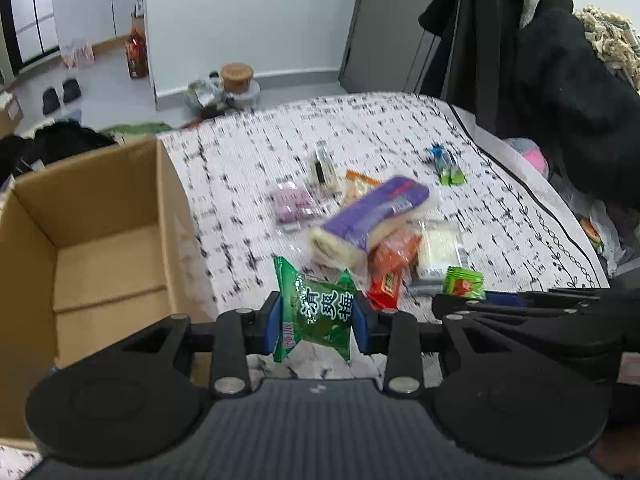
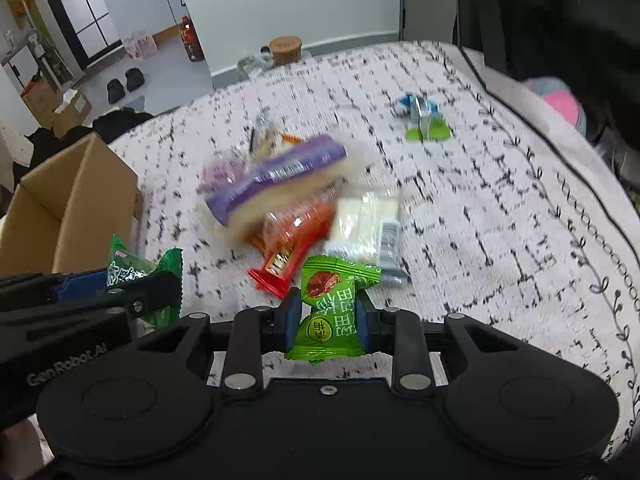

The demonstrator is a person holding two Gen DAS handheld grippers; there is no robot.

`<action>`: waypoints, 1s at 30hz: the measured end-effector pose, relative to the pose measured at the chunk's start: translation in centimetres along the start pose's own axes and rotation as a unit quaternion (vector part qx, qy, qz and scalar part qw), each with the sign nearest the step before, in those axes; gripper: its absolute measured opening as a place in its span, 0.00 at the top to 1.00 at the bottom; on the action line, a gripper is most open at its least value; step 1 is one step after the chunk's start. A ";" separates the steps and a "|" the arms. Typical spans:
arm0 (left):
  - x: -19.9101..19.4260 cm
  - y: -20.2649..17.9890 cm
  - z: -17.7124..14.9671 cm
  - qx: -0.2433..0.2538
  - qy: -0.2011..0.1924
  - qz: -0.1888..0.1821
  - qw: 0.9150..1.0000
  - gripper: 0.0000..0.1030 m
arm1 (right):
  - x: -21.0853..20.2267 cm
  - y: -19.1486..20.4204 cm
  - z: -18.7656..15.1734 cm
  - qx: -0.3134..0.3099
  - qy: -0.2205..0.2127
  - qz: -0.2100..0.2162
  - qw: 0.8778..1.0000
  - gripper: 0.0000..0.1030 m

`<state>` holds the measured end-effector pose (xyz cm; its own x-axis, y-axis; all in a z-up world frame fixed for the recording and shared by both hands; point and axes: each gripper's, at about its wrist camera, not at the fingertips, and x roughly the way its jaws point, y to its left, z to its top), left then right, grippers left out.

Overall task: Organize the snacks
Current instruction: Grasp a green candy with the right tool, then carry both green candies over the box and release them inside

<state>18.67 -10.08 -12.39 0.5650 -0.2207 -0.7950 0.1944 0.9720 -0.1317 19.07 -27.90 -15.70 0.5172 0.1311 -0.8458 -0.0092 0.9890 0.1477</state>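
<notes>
Crinkly dark green packet (image 1: 314,312) pinched in left gripper (image 1: 316,320), light green packet (image 2: 330,312) in right gripper (image 2: 329,322); thin grips, possibly slipping short of cardboard box (image 1: 92,232).

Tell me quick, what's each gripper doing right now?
Left gripper: closed on a dark green candy packet.
Right gripper: closed on a light green candy packet.

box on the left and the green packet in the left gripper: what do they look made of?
Box: looks like plain brown corrugated cardboard, matte, with folded flaps and a seam across the floor.
Green packet: seemingly thin plastic film, glossy; it shows crinkles, glare spots and a zigzag sealed edge. The left gripper pinches it between blue pads.
</notes>
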 end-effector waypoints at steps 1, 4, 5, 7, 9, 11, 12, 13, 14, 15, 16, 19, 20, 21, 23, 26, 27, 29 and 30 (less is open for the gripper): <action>-0.3 0.2 0.2 -0.002 -0.005 0.000 1.000 0.66 | -0.2 0.2 0.2 -0.001 -0.004 0.000 1.000 0.73; -1.3 0.9 0.7 -0.009 -0.019 0.000 1.000 0.66 | -1.2 1.0 0.8 -0.005 -0.018 0.005 1.000 0.73; -1.6 1.1 0.8 -0.010 -0.024 0.002 1.000 0.66 | -1.5 1.2 1.0 -0.006 -0.023 0.009 1.000 0.73; -2.4 1.7 1.1 -0.016 -0.033 0.003 0.999 0.66 | -2.2 1.8 1.4 -0.007 -0.032 0.017 0.999 0.73; -3.2 2.4 1.4 -0.021 -0.040 0.001 0.999 0.66 | -2.7 2.5 1.7 -0.013 -0.039 0.020 0.999 0.73; -3.8 3.2 1.6 -0.028 -0.047 0.005 0.999 0.66 | -3.1 3.2 2.0 -0.015 -0.042 0.028 0.999 0.73; -4.2 3.6 1.7 -0.031 -0.051 0.007 0.998 0.66 | -3.3 3.6 2.1 -0.017 -0.045 0.032 0.998 0.73; -4.5 3.9 1.8 -0.034 -0.054 0.008 0.998 0.66 | -3.6 3.9 2.2 -0.021 -0.049 0.035 0.998 0.73; -4.9 4.4 1.9 -0.036 -0.058 0.011 0.998 0.66 | -3.8 4.4 2.3 -0.025 -0.053 0.038 0.998 0.73; -5.2 4.7 1.9 -0.038 -0.062 0.013 0.997 0.66 | -4.0 4.7 2.3 -0.028 -0.057 0.042 0.997 0.73; -5.5 5.2 1.9 -0.042 -0.065 0.016 0.997 0.66 | -4.1 5.1 2.3 -0.030 -0.059 0.046 0.997 0.73; -6.2 6.6 1.7 -0.055 -0.071 0.025 0.996 0.66 | -4.3 6.1 2.4 -0.035 -0.060 0.059 0.996 0.73; -6.3 7.0 1.6 -0.060 -0.072 0.027 0.995 0.66 | -4.4 6.5 2.4 -0.040 -0.062 0.062 0.995 0.73; -6.5 7.5 1.5 -0.065 -0.073 0.030 0.995 0.66 | -4.4 6.9 2.4 -0.047 -0.062 0.066 0.995 0.73; -6.7 8.3 1.3 -0.074 -0.073 0.035 0.994 0.66 | -4.3 7.6 2.3 -0.053 -0.058 0.083 0.993 0.73; -7.1 9.8 1.0 -0.089 -0.071 0.043 0.993 0.66 | -4.1 8.9 2.2 -0.059 -0.054 0.102 0.992 0.73; -7.2 10.2 0.8 -0.093 -0.071 0.046 0.992 0.66 | -4.1 9.4 2.3 -0.063 -0.055 0.108 0.991 0.73; -7.4 11.1 0.6 -0.101 -0.071 0.053 0.991 0.66 | -4.1 10.2 2.2 -0.068 -0.056 0.123 0.988 0.73; -7.5 11.4 0.4 -0.104 -0.072 0.056 0.990 0.66 | -4.1 10.6 2.2 -0.072 -0.056 0.130 0.987 0.73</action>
<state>16.95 2.65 -7.66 0.6845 -0.1062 -0.7212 -0.0358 0.9832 -0.1787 18.76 -18.06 -9.51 0.5731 0.3808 -0.7256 -0.2706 0.9237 0.2711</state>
